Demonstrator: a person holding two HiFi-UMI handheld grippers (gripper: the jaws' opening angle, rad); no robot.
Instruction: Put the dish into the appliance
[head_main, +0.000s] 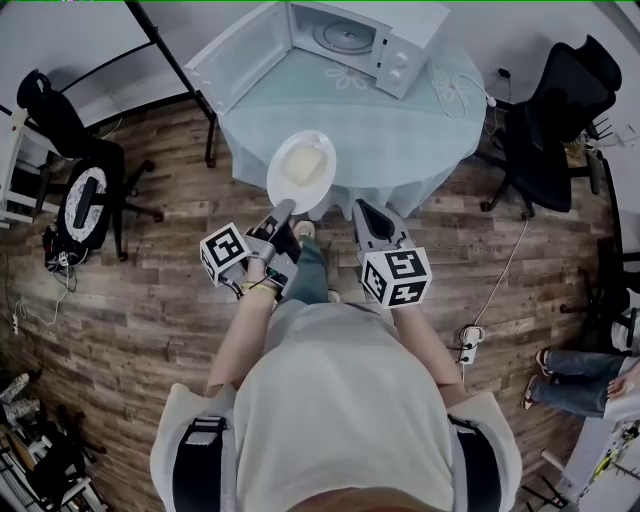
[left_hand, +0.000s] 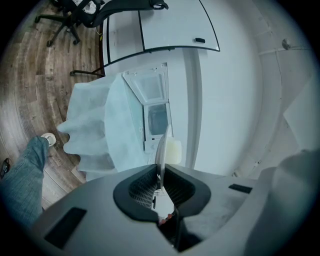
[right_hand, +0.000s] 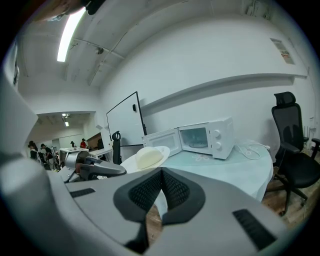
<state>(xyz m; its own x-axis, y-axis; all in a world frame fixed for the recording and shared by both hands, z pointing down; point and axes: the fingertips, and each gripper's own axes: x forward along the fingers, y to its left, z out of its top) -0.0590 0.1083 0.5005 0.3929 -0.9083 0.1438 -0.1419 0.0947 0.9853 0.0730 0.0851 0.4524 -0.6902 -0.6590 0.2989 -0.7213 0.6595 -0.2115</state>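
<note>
A white dish (head_main: 300, 168) carrying a pale lump of food hangs over the near edge of the round table (head_main: 400, 130). My left gripper (head_main: 284, 211) is shut on its near rim. The left gripper view shows the dish (left_hand: 161, 147) edge-on between the pads, with the left gripper (left_hand: 160, 180) clamped on it. At the back of the table stands the white microwave (head_main: 365, 40), its door (head_main: 240, 50) swung open to the left. My right gripper (head_main: 362, 212) hovers just right of the dish with jaws together and nothing in them. From the right gripper (right_hand: 161, 174) I see the dish (right_hand: 147, 157) and microwave (right_hand: 207, 137).
A pale teal cloth covers the table. Black office chairs stand at the left (head_main: 80, 190) and right (head_main: 550, 130). A white cable (head_main: 460, 95) lies on the table beside the microwave. A power strip (head_main: 470, 345) sits on the wooden floor.
</note>
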